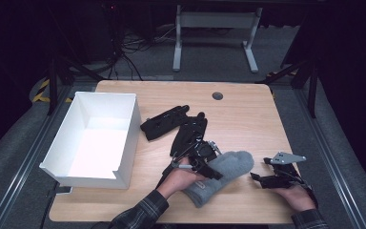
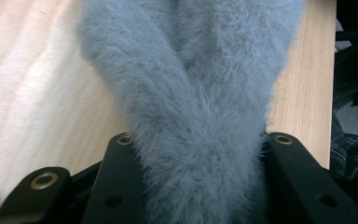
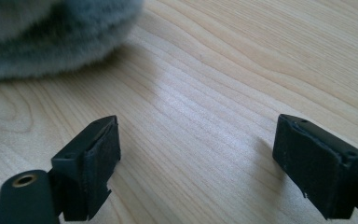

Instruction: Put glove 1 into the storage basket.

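While the white box (image 1: 100, 138) stands to the left of the left gripper (image 1: 208, 164) with its near right corner notched, its inside shows nothing but bare white floor and walls. Two black gloves (image 1: 178, 126) lie on the table (image 1: 248, 109) just beyond the left gripper, between it and the box. Grey mitten (image 1: 219, 176) lies flat under that gripper; in the left gripper view the jaws press into the fur of the mitten (image 2: 191, 116) from both sides, clamped on it. Left hand (image 1: 178, 176) reaches in from the near edge, forearm angled up and to the right, gripper laid low across the mitten. Right gripper (image 1: 267, 179) rests near the mitten's rounded tip, just apart from it, pointing left toward it. Its jaws stand wide apart over bare wood, with the mitten's edge ahead and to their left. Right hand (image 1: 295, 195) lies low at the table's near right corner.
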The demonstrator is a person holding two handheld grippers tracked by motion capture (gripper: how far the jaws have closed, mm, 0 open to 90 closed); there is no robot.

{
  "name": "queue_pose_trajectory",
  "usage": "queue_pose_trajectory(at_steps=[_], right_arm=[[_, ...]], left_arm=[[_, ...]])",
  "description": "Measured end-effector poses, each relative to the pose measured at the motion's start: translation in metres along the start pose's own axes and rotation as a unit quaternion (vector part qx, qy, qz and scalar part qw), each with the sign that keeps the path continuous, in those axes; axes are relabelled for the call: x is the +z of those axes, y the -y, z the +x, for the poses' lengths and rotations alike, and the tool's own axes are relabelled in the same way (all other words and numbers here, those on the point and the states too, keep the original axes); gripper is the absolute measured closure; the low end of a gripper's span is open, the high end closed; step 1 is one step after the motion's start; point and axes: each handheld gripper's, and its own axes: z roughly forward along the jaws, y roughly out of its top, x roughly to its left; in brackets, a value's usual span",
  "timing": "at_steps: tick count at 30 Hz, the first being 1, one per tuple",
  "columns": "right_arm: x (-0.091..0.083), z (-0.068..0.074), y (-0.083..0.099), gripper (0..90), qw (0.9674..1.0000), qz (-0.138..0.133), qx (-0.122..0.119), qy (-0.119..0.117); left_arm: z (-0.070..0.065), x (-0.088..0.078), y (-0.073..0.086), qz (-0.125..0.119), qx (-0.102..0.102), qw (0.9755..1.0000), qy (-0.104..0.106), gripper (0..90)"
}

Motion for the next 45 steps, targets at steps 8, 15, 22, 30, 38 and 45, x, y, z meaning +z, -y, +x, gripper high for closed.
queue_pose_trajectory(at_steps=[8, 15, 22, 30, 38, 45], right_arm=[[0.0, 0.0, 0.0, 15.4, 1.0, 0.0, 0.0, 0.0], [0.0, 0.0, 0.0, 15.4, 1.0, 0.0, 0.0, 0.0], [0.0, 0.0, 0.0, 15.4, 1.0, 0.0, 0.0, 0.0], [0.0, 0.0, 0.0, 15.4, 1.0, 0.0, 0.0, 0.0], [0.0, 0.0, 0.0, 15.5, 1.0, 0.0, 0.0, 0.0], [0.0, 0.0, 0.0, 15.5, 1.0, 0.0, 0.001, 0.001]], left_arm=[[-0.005, -0.033, -0.003, -0.03, -0.005, 0.9994, -0.02, 64.5], [-0.009, -0.066, -0.008, -0.04, -0.012, 0.9981, -0.046, 64.4], [-0.009, -0.103, -0.007, -0.05, -0.03, 0.9956, -0.074, 64.2], [-0.011, -0.145, -0.003, -0.057, -0.045, 0.9925, -0.098, 64.0], [-0.009, -0.184, 0.001, -0.065, -0.06, 0.9886, -0.122, 64.0], [-0.006, -0.224, 0.011, -0.078, -0.075, 0.9836, -0.144, 64.0]])
